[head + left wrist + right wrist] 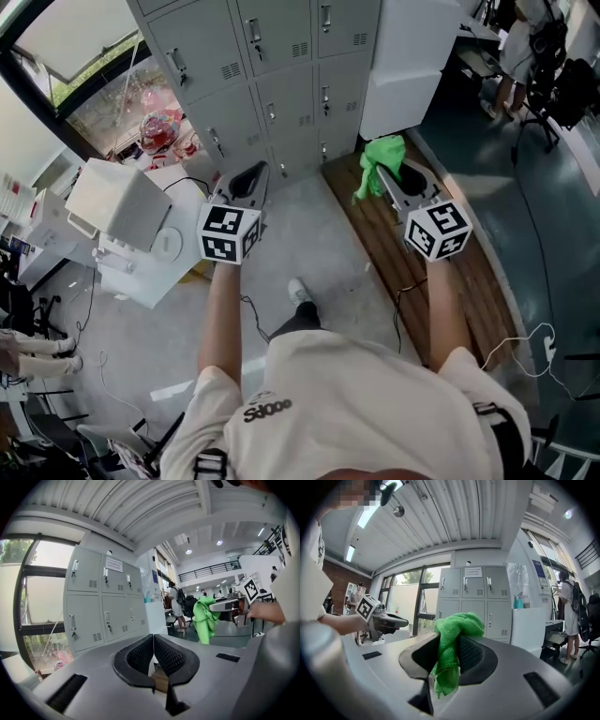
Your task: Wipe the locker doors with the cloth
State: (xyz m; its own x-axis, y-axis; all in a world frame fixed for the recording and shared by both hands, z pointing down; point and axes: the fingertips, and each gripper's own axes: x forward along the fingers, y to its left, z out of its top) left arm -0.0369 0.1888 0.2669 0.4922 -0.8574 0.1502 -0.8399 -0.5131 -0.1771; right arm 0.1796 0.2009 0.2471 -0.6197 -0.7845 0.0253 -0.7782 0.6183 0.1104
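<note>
The right tool (403, 180) grips the green cloth (379, 167) tight; the left tool (247, 180) is closed on nothing; both are back from the locker doors (286, 98); these stand straight ahead of the green cloth, not touching, so I think the right tool should push forward.

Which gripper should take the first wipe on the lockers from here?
Right. The right gripper is shut on the green cloth, which hangs from its jaws, facing the locker doors. The left gripper is shut and empty. Both are apart from the doors.
</note>
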